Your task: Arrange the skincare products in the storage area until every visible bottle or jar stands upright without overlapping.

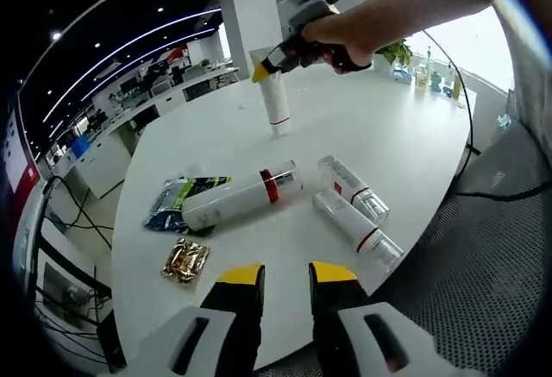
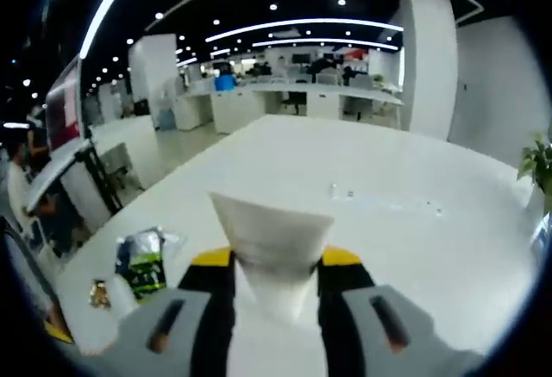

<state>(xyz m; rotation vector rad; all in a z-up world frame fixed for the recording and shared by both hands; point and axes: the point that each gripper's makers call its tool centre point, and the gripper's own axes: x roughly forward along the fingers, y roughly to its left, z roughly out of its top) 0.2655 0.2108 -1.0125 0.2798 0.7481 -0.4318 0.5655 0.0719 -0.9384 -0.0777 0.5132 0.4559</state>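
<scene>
Left gripper view
Left tool (image 1: 285,275): jaws parted, nothing between them, low over the near edge of the white surface (image 1: 379,135).
White bottle (image 1: 242,198): lying on its side just beyond the left tool, red band near its cap.
Two clear bottles (image 1: 354,189) (image 1: 358,226): lying flat, side by side, right of the white bottle.
Green packet (image 1: 181,202): flat, touching the white bottle's left end.
Gold sachet (image 1: 185,260): flat, nearer than the green packet.
White tube (image 1: 274,95): upright, cap down on the surface, well beyond the white bottle.
Right tool (image 1: 261,70): held by a hand (image 1: 338,36), clamped on the tube's upper end.

Right gripper view
Right tool (image 2: 276,260): yellow-tipped jaws pressed against both sides of the white tube (image 2: 272,243), flared end up.
Surface (image 2: 388,187): white, stretching beyond the tube.
Green packet (image 2: 141,266): left of the tube.
Gold sachet (image 2: 100,292): possibly the small blurred item left of the packet.
</scene>
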